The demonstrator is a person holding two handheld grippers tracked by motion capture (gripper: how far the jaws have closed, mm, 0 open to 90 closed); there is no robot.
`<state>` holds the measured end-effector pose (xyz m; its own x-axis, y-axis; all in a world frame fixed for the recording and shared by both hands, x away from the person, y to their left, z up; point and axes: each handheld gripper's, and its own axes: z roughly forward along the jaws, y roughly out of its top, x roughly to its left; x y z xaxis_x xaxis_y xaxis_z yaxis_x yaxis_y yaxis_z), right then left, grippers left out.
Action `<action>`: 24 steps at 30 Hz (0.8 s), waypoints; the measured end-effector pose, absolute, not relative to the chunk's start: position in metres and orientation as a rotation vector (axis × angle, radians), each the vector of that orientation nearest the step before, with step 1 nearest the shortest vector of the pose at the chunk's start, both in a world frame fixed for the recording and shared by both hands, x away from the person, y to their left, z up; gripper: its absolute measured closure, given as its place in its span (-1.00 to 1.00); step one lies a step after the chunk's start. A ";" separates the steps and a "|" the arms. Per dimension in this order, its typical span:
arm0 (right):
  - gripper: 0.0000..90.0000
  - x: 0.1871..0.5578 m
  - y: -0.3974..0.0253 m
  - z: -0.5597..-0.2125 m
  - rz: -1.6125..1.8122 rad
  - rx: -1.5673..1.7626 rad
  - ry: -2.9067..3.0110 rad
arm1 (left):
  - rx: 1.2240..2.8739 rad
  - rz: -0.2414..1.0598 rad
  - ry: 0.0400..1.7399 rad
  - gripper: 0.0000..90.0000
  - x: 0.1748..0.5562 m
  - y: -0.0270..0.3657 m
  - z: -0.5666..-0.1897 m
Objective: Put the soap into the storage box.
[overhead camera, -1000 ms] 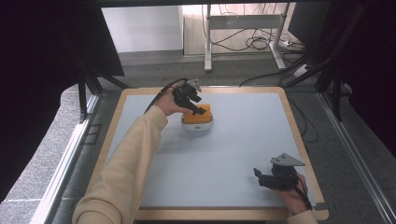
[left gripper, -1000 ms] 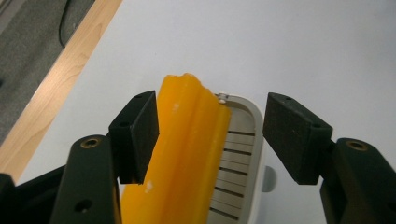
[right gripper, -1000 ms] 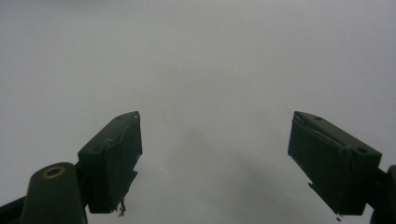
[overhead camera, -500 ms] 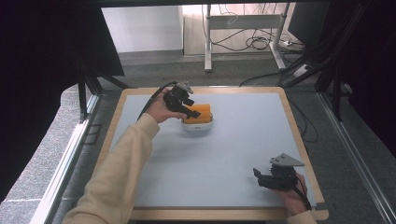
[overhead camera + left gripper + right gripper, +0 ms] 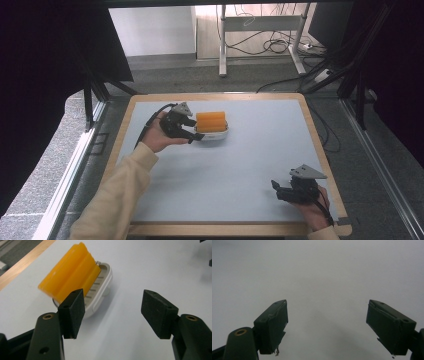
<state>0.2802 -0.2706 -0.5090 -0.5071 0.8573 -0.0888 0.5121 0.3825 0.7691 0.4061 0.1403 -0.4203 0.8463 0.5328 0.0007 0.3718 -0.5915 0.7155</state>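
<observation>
— Where's the orange block (image 5: 211, 120)?
— In its white dish (image 5: 215, 135), just right of the left tongs (image 5: 196, 135); long axis crosswise. Those tongs gape wide, empty.
— Right tongs (image 5: 278, 189)?
— Well apart on the counter (image 5: 240, 170), open, empty.

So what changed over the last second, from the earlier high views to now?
The left gripper drew back off the orange soap toward the table's left; its jaws are open beside the white soap dish, holding nothing. The soap and dish look unmoved. The right gripper stayed open at the near right of the table.
</observation>
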 end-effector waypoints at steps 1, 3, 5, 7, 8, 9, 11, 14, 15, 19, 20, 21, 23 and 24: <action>-0.61 0.280 -0.271 -0.509 0.956 1.176 2.166 | 2.269 0.276 0.654 -0.21 0.406 0.140 -0.420; -0.61 0.280 -0.270 -0.509 0.957 1.173 2.167 | 2.236 0.288 0.698 -0.21 0.390 0.149 -0.423; -0.61 0.280 -0.270 -0.508 0.958 1.173 2.167 | 2.231 0.297 0.718 -0.21 0.379 0.155 -0.426; -0.61 0.280 -0.270 -0.508 0.957 1.170 2.167 | 2.223 0.296 0.730 -0.22 0.370 0.162 -0.430; -0.61 0.280 -0.270 -0.508 0.958 1.169 2.167 | 2.214 0.292 0.747 -0.22 0.364 0.164 -0.433; -0.61 0.280 -0.269 -0.508 0.959 1.170 2.165 | 2.209 0.290 0.756 -0.22 0.360 0.168 -0.436; -0.61 0.280 -0.269 -0.508 0.959 1.170 2.165 | 2.204 0.288 0.769 -0.22 0.355 0.171 -0.439; -0.61 0.280 -0.270 -0.509 0.956 1.173 2.168 | 2.209 0.306 0.794 -0.24 0.342 0.180 -0.449; -0.61 0.280 -0.270 -0.509 0.955 1.173 2.168 | 2.208 0.306 0.806 -0.24 0.335 0.183 -0.453; -0.61 0.281 -0.269 -0.509 0.953 1.175 2.168 | 2.217 0.331 0.823 -0.25 0.326 0.187 -0.458; -0.61 0.281 -0.269 -0.509 0.951 1.179 2.167 | 2.207 0.321 0.828 -0.25 0.322 0.189 -0.460; -0.61 0.281 -0.269 -0.510 0.950 1.180 2.167 | 2.201 0.321 0.829 -0.25 0.321 0.190 -0.461; -0.61 0.282 -0.269 -0.510 0.948 1.181 2.167 | 2.183 0.313 0.833 -0.25 0.319 0.191 -0.461; -0.61 0.282 -0.269 -0.510 0.948 1.181 2.167 | 2.183 0.313 0.833 -0.25 0.319 0.191 -0.461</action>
<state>0.2816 -0.2689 -0.5100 -0.5038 0.8590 -0.0907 0.5163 0.3836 0.7657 0.3190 0.1908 -0.4611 0.7566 0.6527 -0.0394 0.4652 -0.4948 0.7340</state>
